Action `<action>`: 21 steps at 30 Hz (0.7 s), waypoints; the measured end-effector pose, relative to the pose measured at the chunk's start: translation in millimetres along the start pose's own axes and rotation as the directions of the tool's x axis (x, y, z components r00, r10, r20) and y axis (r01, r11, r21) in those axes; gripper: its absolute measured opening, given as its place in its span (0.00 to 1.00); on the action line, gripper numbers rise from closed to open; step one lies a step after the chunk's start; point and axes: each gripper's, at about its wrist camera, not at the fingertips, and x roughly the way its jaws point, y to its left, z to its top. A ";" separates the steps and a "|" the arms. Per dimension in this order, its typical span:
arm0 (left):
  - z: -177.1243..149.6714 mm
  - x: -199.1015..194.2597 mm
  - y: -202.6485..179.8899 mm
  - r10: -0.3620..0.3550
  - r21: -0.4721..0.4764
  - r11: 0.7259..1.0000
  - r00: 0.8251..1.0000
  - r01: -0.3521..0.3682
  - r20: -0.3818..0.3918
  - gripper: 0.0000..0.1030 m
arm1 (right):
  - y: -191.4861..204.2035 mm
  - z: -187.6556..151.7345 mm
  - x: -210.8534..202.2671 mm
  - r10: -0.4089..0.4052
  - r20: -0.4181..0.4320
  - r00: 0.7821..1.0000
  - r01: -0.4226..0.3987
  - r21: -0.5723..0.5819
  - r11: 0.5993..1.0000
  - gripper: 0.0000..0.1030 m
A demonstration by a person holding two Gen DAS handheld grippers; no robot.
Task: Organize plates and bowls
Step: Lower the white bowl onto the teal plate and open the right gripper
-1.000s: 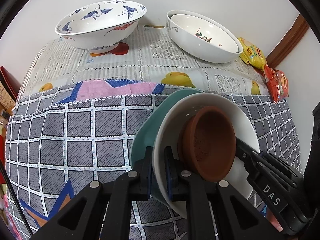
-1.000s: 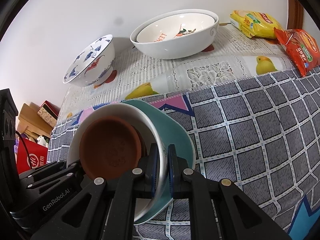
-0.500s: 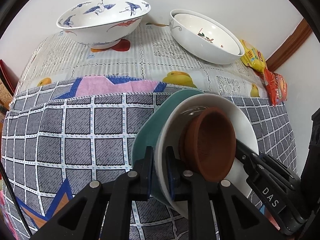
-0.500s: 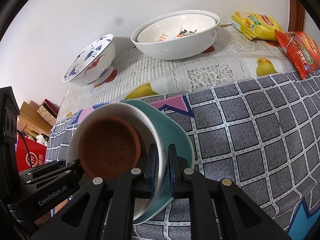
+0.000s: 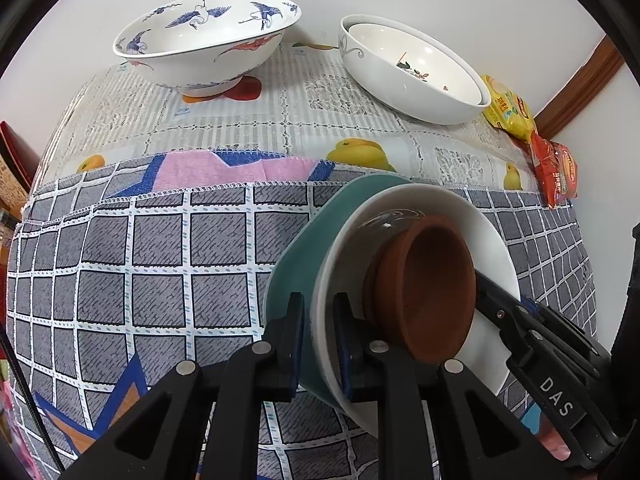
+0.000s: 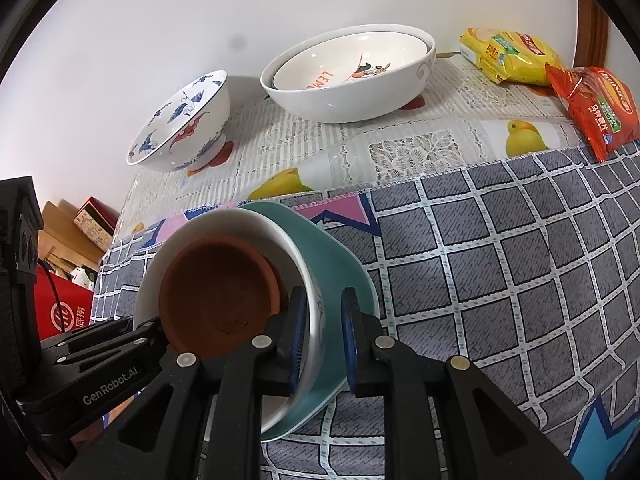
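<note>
A stack sits on the checked cloth: a teal plate (image 5: 296, 256) (image 6: 340, 256), a white bowl (image 5: 492, 256) (image 6: 224, 220) in it, and a brown clay saucer (image 5: 432, 288) (image 6: 216, 292) inside that. My left gripper (image 5: 318, 320) straddles the stack's near rim, teal and white edges between its slightly parted pads. From the opposite side my right gripper (image 6: 324, 320) straddles the same two rims. Its jaws are opening, and the rim stands between pads that no longer squeeze it.
At the back stand a blue-and-white crane bowl (image 5: 208, 44) (image 6: 180, 120) and two nested white bowls (image 5: 412, 76) (image 6: 348, 76). Yellow (image 6: 508, 56) and red (image 6: 596, 108) snack bags lie at the back right. Boxes and a red bag (image 6: 56, 312) sit beyond the table's left edge.
Both grippers' jaws have parted a little around the stack's rims. The stack and both hands have stayed where they were.
</note>
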 end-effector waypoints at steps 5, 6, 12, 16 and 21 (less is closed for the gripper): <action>-1.8 -5.6 -1.6 0.033 0.008 0.999 0.999 -0.034 0.019 0.21 | 1.0 -0.5 -6.2 -0.006 0.012 1.000 0.006 -0.007 1.000 0.15; -2.1 -7.0 -1.9 0.034 0.009 0.999 0.999 -0.034 0.020 0.21 | 0.8 -0.6 -7.2 -0.006 0.013 1.000 0.006 -0.007 1.000 0.15; -5.5 -15.3 -3.7 0.038 0.009 0.999 0.999 -0.039 0.027 0.22 | 1.0 -3.5 -14.7 -0.005 0.020 1.000 0.005 -0.014 1.000 0.15; -9.7 -24.2 -2.0 0.036 -0.001 0.999 0.999 -0.036 0.041 0.24 | 1.5 -7.6 -20.3 -0.002 0.019 1.000 0.002 -0.012 1.000 0.16; -15.2 -35.8 -0.9 0.041 -0.007 0.999 0.998 -0.041 0.054 0.27 | 5.9 -13.3 -30.5 -0.014 0.022 1.000 0.014 -0.034 0.999 0.16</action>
